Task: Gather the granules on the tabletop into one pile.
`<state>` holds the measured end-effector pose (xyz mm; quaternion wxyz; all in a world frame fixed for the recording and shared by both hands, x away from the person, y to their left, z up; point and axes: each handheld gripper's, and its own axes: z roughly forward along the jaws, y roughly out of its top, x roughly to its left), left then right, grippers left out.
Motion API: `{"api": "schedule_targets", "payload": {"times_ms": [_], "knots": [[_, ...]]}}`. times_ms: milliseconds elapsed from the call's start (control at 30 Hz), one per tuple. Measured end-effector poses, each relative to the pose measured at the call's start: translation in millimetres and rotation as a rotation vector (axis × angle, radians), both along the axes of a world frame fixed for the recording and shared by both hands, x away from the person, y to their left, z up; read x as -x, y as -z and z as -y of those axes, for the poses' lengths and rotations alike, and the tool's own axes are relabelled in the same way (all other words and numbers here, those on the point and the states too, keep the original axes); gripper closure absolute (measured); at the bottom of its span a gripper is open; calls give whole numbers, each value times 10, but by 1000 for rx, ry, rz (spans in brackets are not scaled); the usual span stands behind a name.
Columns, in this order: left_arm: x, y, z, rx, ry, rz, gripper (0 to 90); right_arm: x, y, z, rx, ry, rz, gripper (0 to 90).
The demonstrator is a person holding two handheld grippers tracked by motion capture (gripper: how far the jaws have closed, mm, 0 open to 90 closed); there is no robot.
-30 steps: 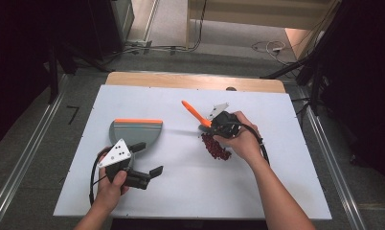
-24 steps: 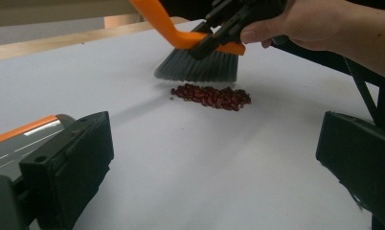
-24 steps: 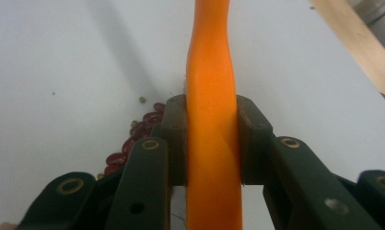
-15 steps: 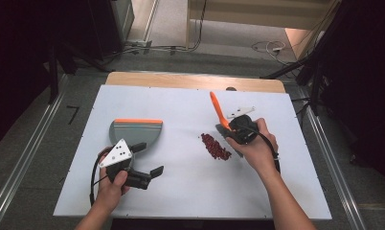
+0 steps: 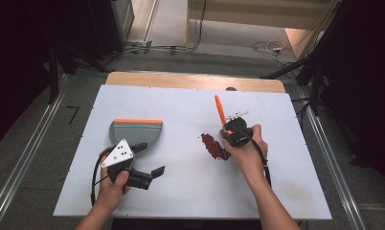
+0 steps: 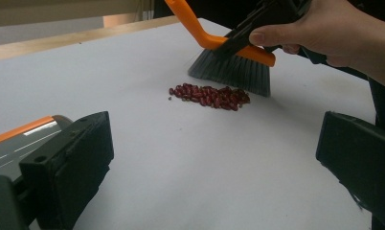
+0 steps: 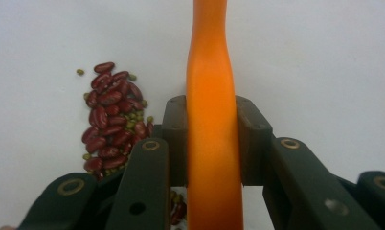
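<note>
While the right gripper (image 5: 232, 132) is clamped on the orange handle of a small brush (image 6: 231, 57), its jaws pressing the handle from both sides in the right gripper view, the bristles stand on the white table (image 5: 181, 201) just behind a little heap of red beans (image 5: 215, 146), with a few green ones mixed in; held so, the brush seems set to push the heap across the table toward the person's left, where the dustpan (image 5: 135, 132) waits; the handle slants up and away from the person, which keeps the bristles flat on the table.

The left gripper (image 5: 150, 175) lies low on the table just in front of the dustpan, jaws apart with nothing between them; from its own view it looks across bare table at the beans, so I judge it is kept near the pan to take hold of it and steady it once the sweep begins; the pan's orange lip faces away from the person, well apart from the beans.

Against the earlier pictures, the brush has shifted from above the heap to its right side and its handle has swung more upright; the beans now show as a longer streak; the left hand and the dustpan lie where they did.
</note>
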<state>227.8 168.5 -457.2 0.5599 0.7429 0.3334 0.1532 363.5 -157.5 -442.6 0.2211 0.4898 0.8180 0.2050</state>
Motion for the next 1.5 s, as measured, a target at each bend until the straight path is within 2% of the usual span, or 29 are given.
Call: {"api": "schedule_targets", "payload": {"times_ms": [233,500,667,800,867,933,1067,1133,1333,1400,1500], "knots": [[2,-3,0,3,-1,0,0,-42,-8,-85,-25,-3,-9,689],[-6,3,12,3,-1,-1,0,-78,-22,-106,-96,-11,-32,689],[-3,1,3,2,-1,-1,0,-101,-25,-161,-83,-22,-34,688],[1,-1,-6,2,-1,-1,0,-106,-82,-122,-85,-38,-5,688],[-1,0,-13,2,0,2,0,-87,-139,-65,-94,-82,15,687],[-4,0,-18,6,-4,1,0,-52,-206,12,-104,-161,34,687],[-7,-1,-20,8,-7,-1,0,41,-318,168,-140,-336,-11,687],[-10,-2,-14,7,-6,-1,0,103,-345,228,-166,-401,-47,687],[-9,-2,15,6,-6,-4,0,298,-248,224,-137,-671,-126,687],[-9,-2,19,4,-5,-4,0,314,-176,186,-132,-727,-150,687],[-5,-2,16,5,-6,-3,0,264,-71,146,-117,-770,-167,687]]}}
